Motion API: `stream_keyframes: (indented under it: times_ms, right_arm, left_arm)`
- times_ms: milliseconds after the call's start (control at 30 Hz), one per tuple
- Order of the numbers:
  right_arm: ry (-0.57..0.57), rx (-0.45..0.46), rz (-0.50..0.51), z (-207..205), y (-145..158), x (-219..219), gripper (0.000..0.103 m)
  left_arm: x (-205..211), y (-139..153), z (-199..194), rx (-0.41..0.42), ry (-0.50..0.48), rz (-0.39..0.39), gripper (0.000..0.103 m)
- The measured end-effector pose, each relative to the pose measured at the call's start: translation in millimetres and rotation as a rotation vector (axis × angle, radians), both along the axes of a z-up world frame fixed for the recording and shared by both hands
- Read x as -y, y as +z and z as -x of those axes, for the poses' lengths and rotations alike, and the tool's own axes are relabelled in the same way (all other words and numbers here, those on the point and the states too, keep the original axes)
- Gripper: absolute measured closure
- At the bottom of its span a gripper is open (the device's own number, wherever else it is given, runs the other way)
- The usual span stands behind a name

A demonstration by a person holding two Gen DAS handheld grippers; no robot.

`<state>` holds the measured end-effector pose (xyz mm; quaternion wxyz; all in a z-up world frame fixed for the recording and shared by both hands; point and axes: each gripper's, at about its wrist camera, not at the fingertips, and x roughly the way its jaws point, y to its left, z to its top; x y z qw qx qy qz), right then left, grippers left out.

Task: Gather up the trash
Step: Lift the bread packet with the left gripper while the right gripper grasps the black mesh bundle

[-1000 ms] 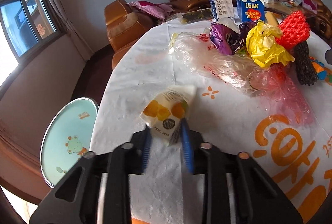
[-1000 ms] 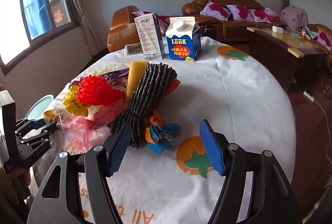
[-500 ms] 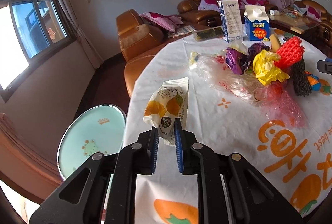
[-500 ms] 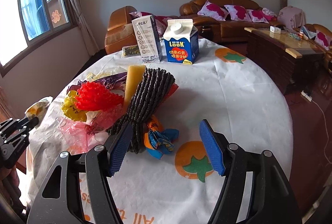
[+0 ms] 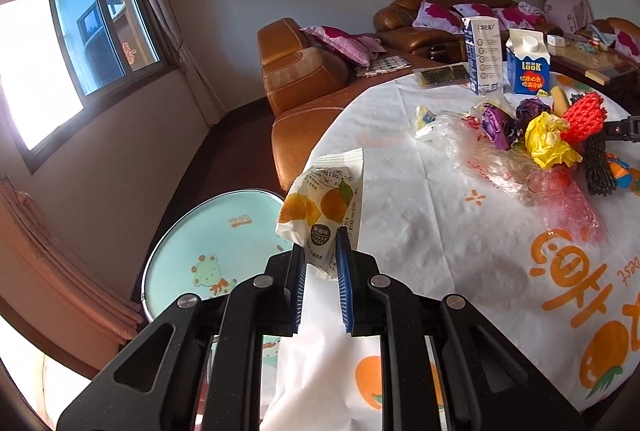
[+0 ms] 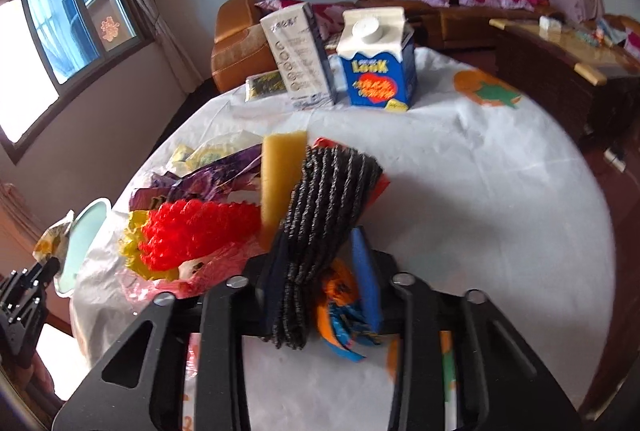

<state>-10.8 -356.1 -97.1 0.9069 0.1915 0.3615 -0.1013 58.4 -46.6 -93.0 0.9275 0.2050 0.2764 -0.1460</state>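
Snack wrapper (image 5: 320,215), pinched in the near-shut left gripper (image 5: 320,271), now lifted off the tabletop (image 5: 440,231) toward the round lid (image 5: 208,243); right gripper (image 6: 320,287) has advanced, half-closed jaws bracketing dark mesh roll (image 6: 320,207) and orange-blue wrapper (image 6: 340,311), next pickup.

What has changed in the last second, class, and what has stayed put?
The left gripper has lifted the snack wrapper off the table, toward the edge. The right gripper advanced, closing around the black mesh roll and orange-blue wrapper. Cartons and the remaining pile unchanged.
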Motion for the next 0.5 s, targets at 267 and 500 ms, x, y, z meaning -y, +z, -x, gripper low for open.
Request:
stream_keyframes:
  times_ms: [267, 500]
  right_arm:
    - [0.009, 0.072, 0.039, 17.0, 21.6, -8.2, 0.095]
    - [0.026, 0.181, 0.149, 24.5, 74.4, -25.6, 0.095]
  left_arm:
    - [-20.0, 12.5, -1.2, 0.019, 0.042, 0.032, 0.089]
    - [-46.0, 24.5, -11.0, 0.038, 0.126, 0.027, 0.089]
